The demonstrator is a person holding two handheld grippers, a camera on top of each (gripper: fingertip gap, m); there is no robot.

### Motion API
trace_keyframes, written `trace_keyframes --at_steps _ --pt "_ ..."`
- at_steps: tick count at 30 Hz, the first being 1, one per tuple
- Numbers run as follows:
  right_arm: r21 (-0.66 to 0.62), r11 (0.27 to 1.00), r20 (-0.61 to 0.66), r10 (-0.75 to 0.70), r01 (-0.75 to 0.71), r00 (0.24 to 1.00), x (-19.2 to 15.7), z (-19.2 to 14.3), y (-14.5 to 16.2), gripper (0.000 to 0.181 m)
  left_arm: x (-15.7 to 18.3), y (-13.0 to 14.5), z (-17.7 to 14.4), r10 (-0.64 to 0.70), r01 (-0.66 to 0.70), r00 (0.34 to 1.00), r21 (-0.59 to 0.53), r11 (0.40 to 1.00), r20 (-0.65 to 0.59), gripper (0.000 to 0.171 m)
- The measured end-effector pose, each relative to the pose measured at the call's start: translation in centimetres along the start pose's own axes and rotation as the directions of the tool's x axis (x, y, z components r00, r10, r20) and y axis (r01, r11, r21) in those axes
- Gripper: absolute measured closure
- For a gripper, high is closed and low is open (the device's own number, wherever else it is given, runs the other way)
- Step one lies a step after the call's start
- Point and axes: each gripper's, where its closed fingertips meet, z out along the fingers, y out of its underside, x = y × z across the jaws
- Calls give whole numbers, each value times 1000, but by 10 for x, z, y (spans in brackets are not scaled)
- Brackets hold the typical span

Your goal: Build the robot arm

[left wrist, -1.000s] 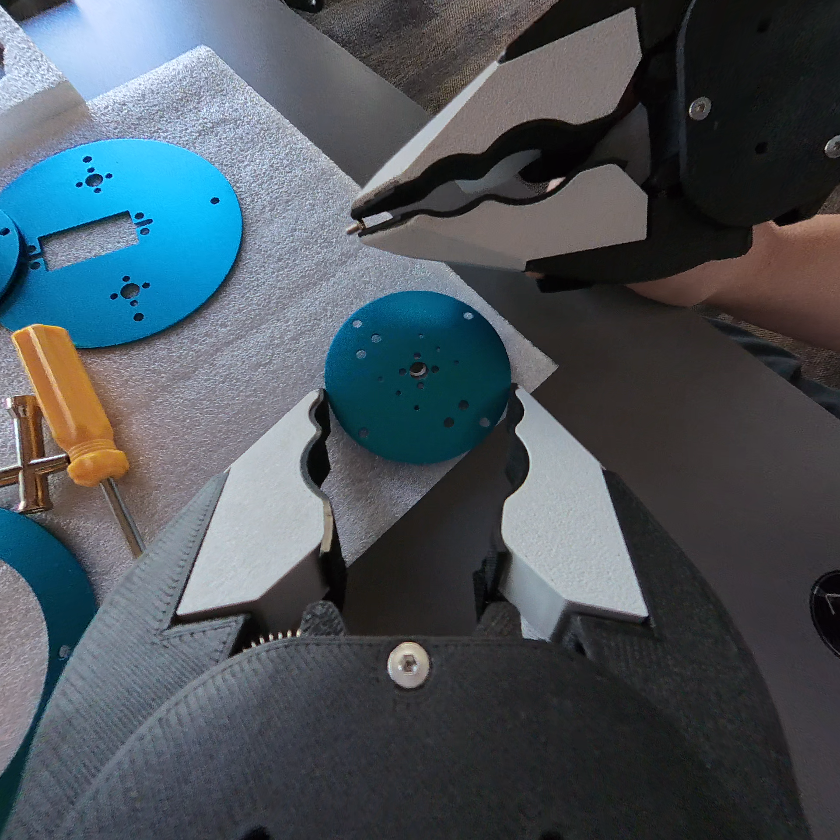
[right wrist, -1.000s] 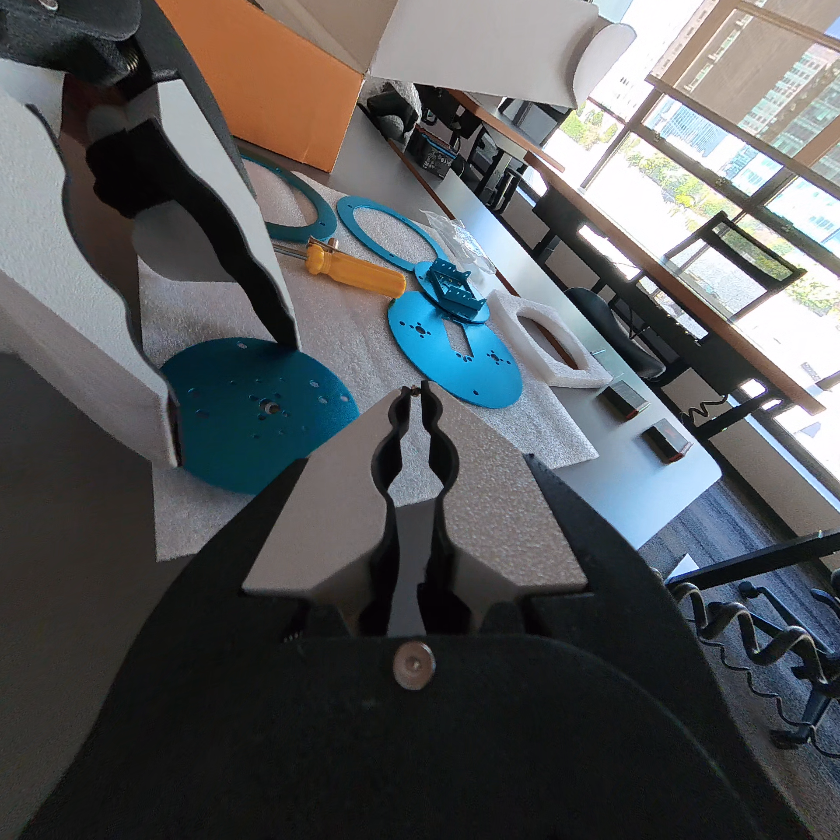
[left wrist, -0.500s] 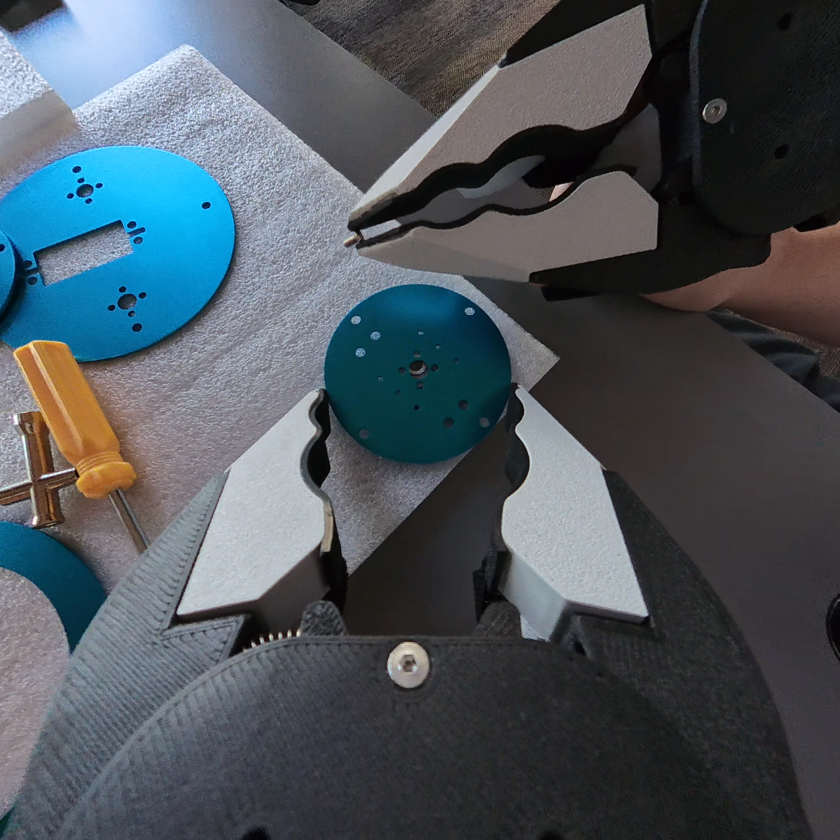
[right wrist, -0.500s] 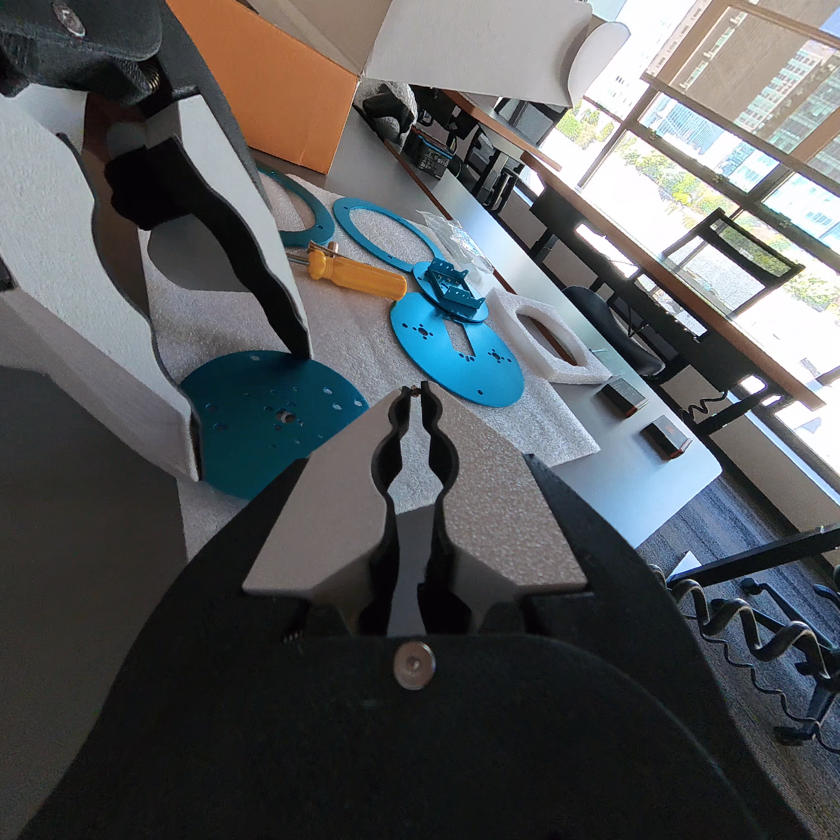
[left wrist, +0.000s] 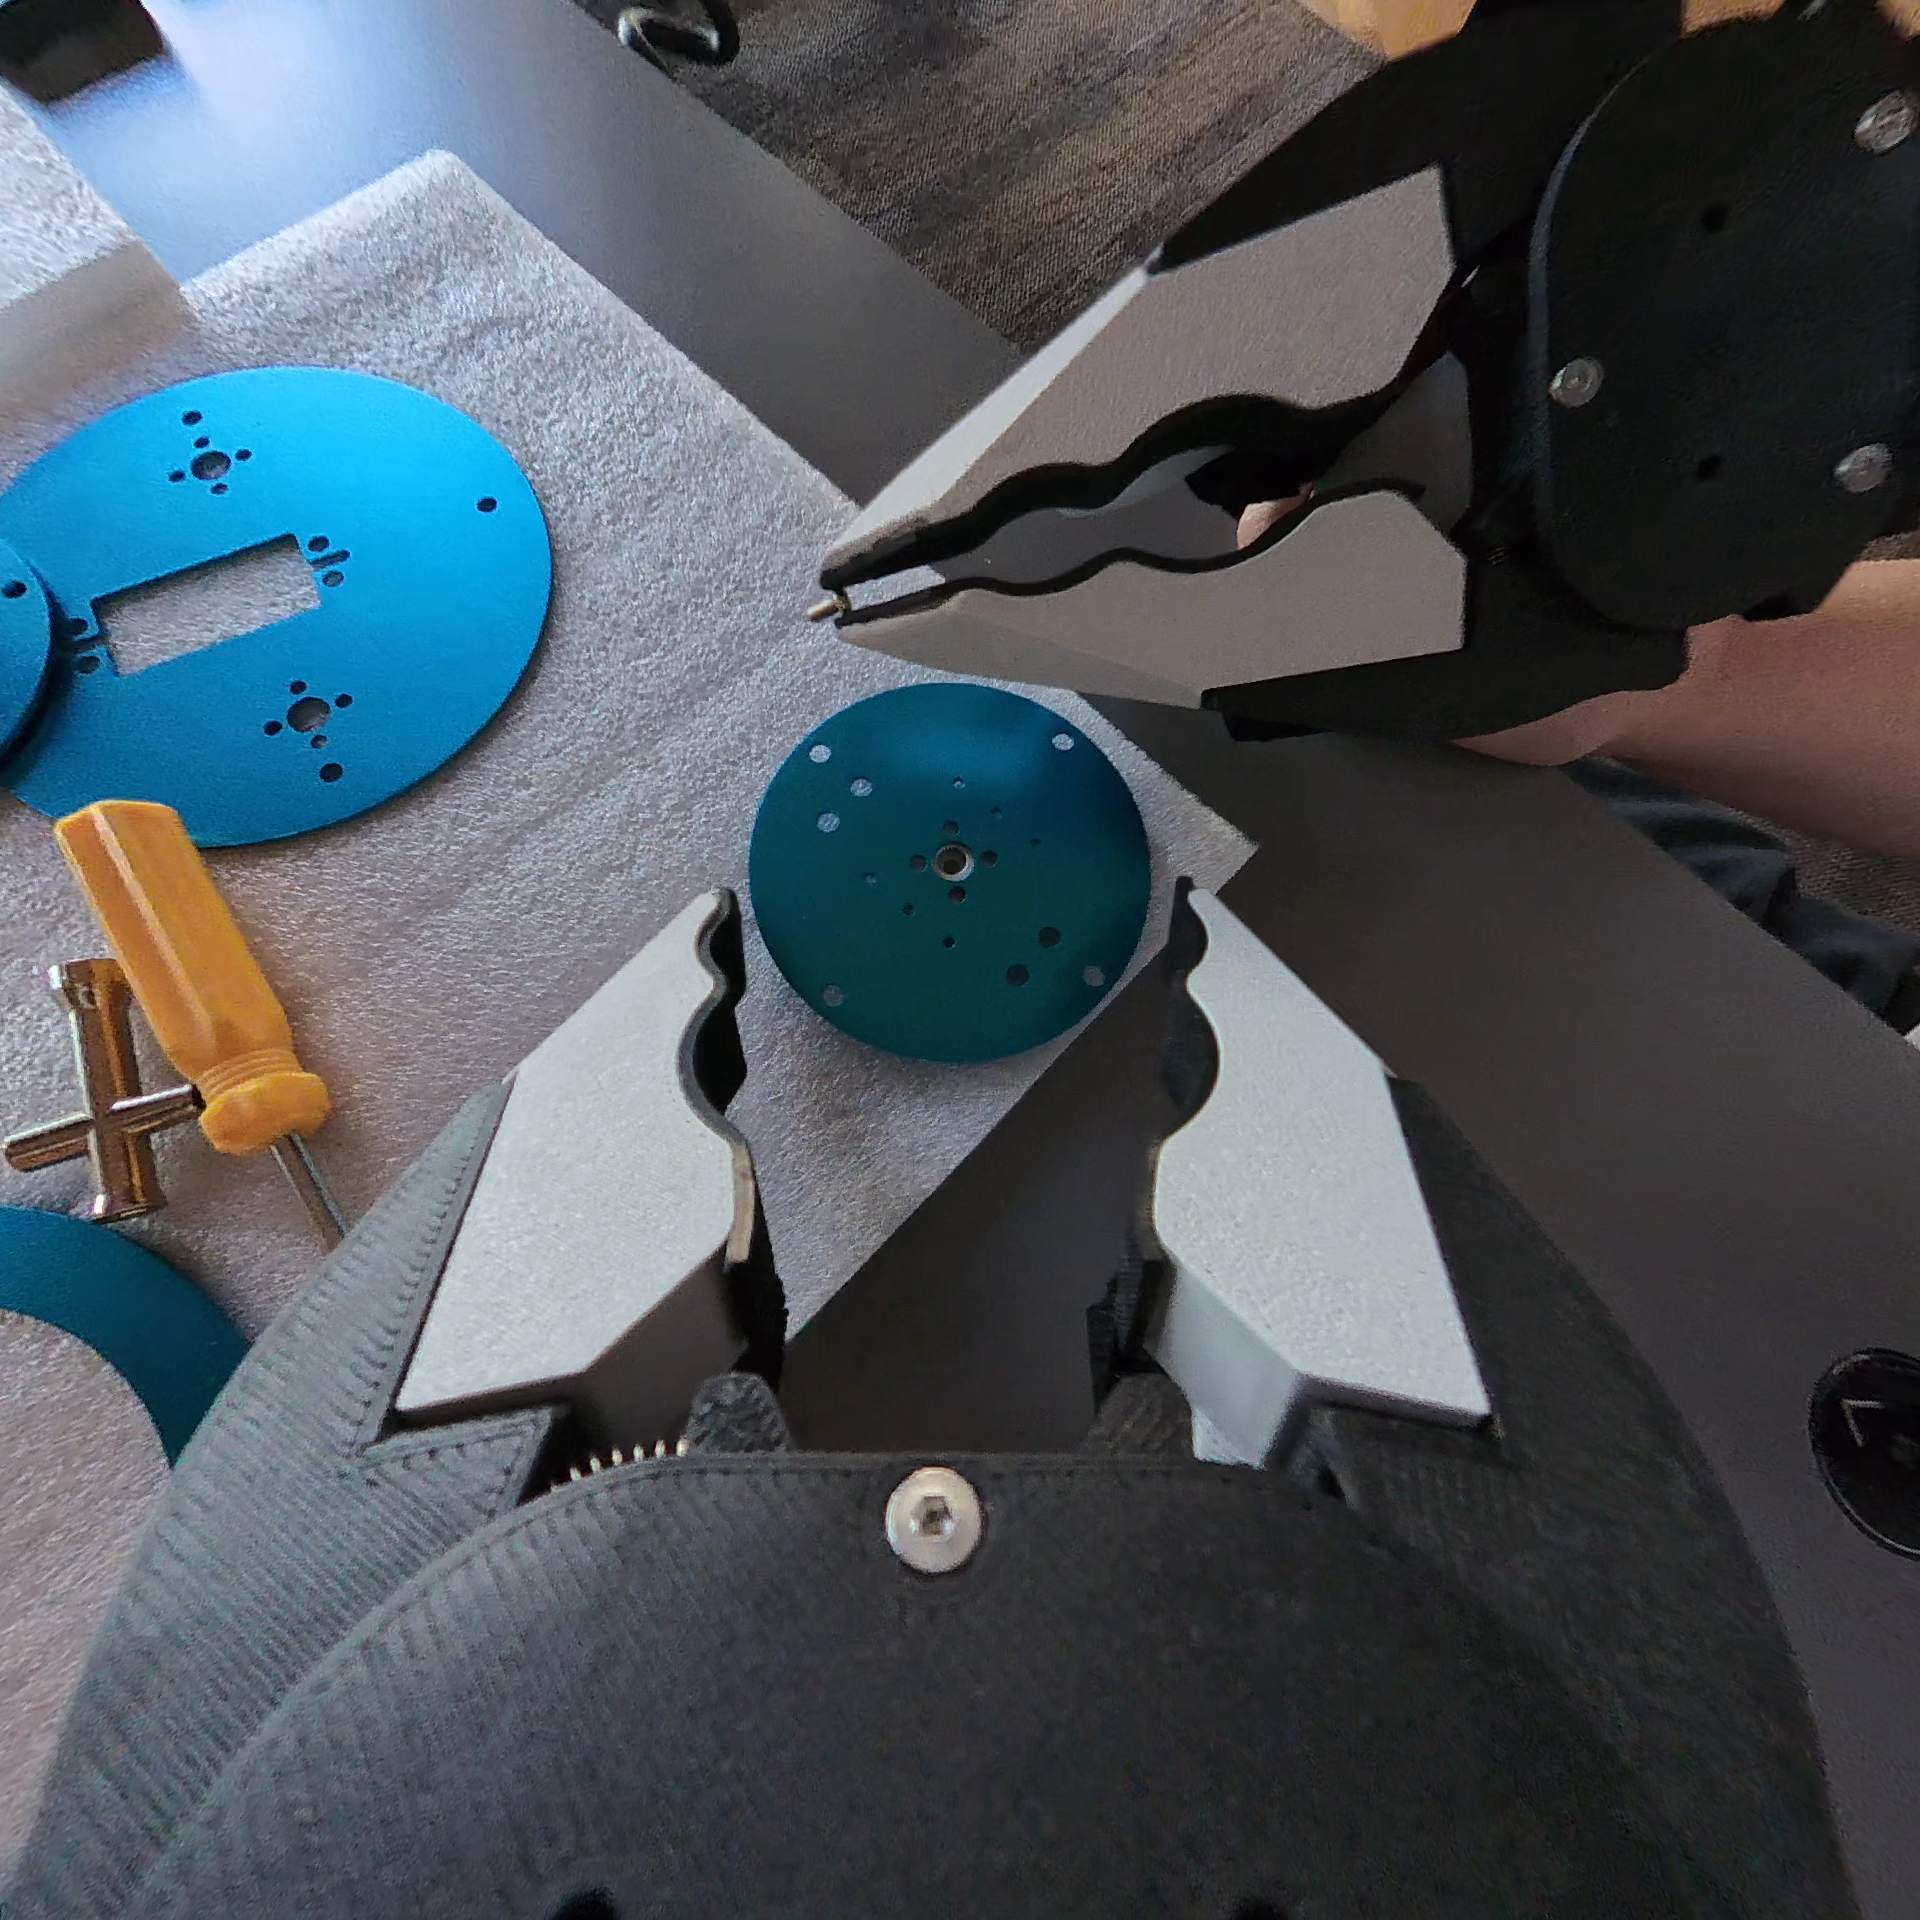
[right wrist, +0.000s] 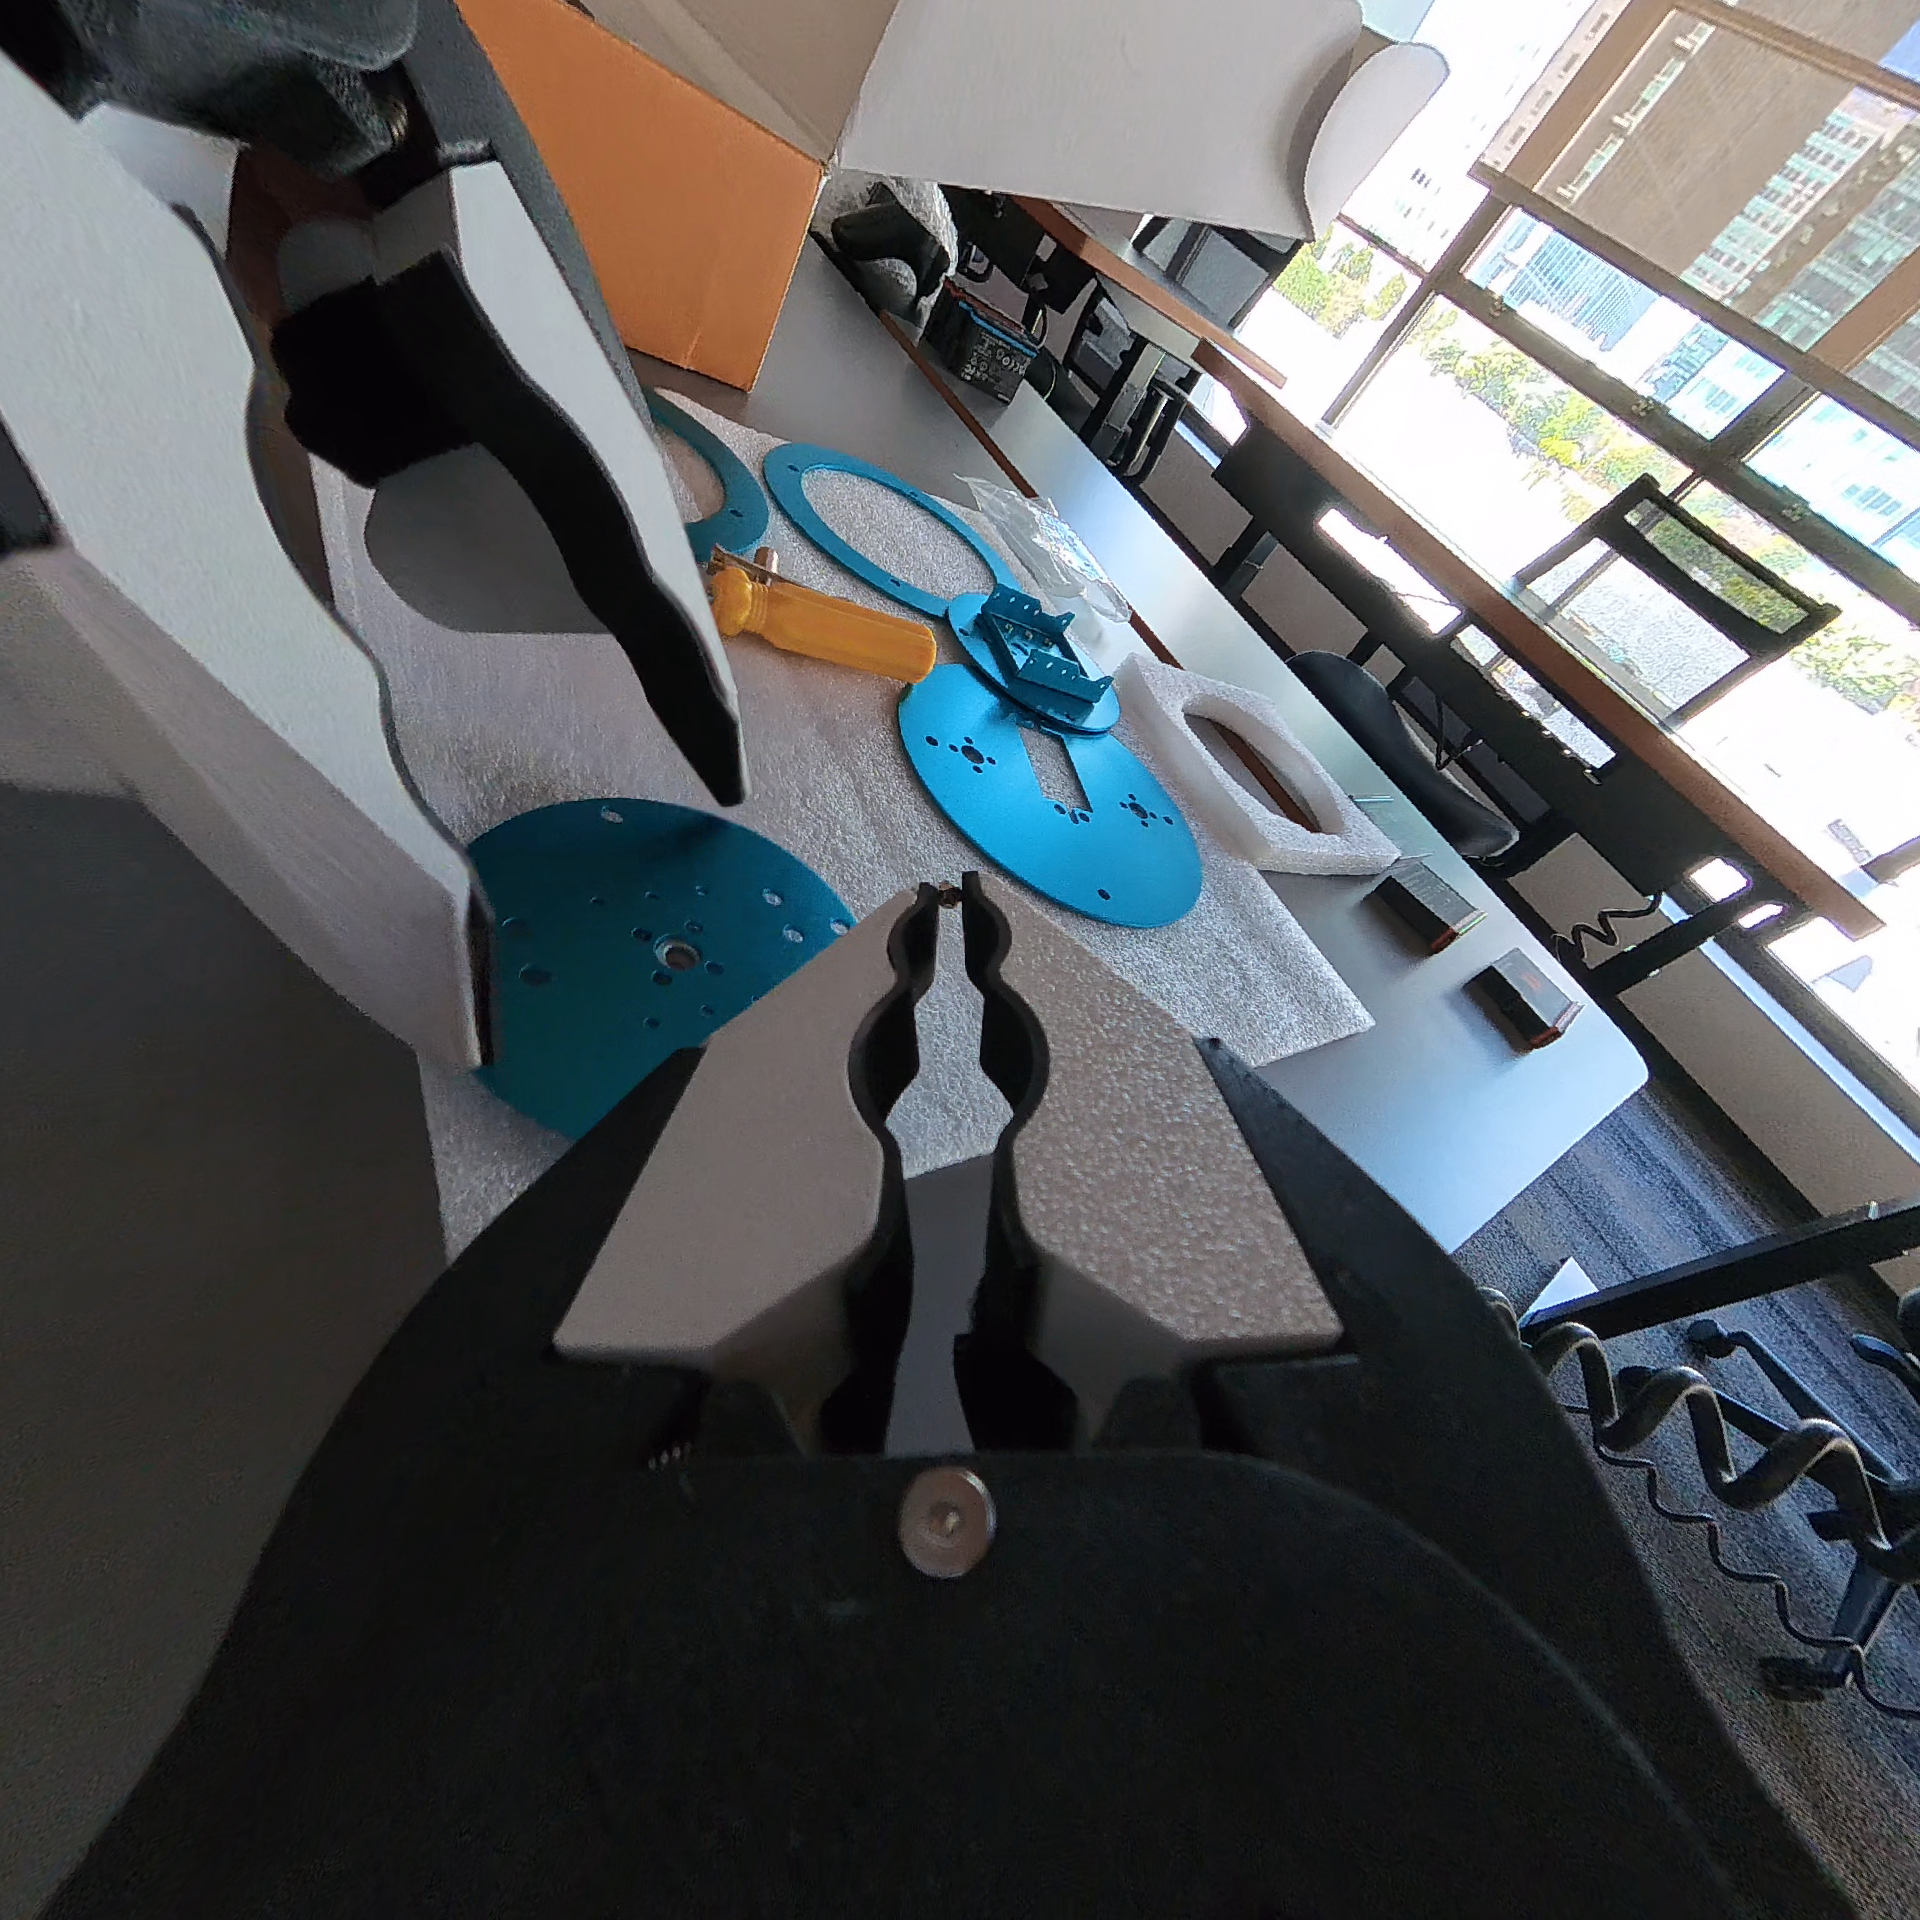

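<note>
A small dark teal disc (left wrist: 945,873) with several holes lies flat at the corner of a grey foam sheet (left wrist: 520,416). My left gripper (left wrist: 956,900) is open, its fingertips on either side of the disc's near edge. It holds nothing. My right gripper (right wrist: 941,894) is shut on a tiny metal screw (right wrist: 945,887) pinched at its tips. In the left wrist view the right gripper (left wrist: 836,608) hovers just above and beyond the disc, with the screw (left wrist: 821,611) pointing left. The disc (right wrist: 644,956) and the left gripper (right wrist: 603,914) also show in the right wrist view.
On the foam lie a large blue disc with a rectangular cutout (left wrist: 260,603), a yellow-handled screwdriver (left wrist: 177,966), a metal cross wrench (left wrist: 104,1112) and teal rings (right wrist: 883,530). An orange cardboard box (right wrist: 644,229), a white foam frame (right wrist: 1247,769) and two small black blocks (right wrist: 1418,909) stand farther off. My hands' fingertips stand some 6 cm from each other. The yellow-handled screwdriver (left wrist: 177,966) is about 9 cm from my left fingertips. It turns up in the right wrist view (right wrist: 834,611) as well.
My right gripper with the screw has come down a little nearer the small disc. My left gripper stays open around the disc.
</note>
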Motion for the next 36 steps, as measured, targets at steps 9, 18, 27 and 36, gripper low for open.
trace_keyframes --at_steps 9,18,27,36 --pt "-7 1000 16 -13 13 1000 -2 0 1 177 0 7 2 14 -15 999 -22 1000 -39 89" --pt "-24 999 21 -28 28 999 -4 1 2 177 0 6 5 40 -41 999 -26 999 -19 94" --pt "-24 999 22 -29 29 999 -4 1 2 177 -4 6 6 34 -34 999 -25 999 0 100" --pt "-13 1000 25 -17 17 1000 -4 -1 1 177 3 -12 -10 163 -159 985 65 985 -61 89"
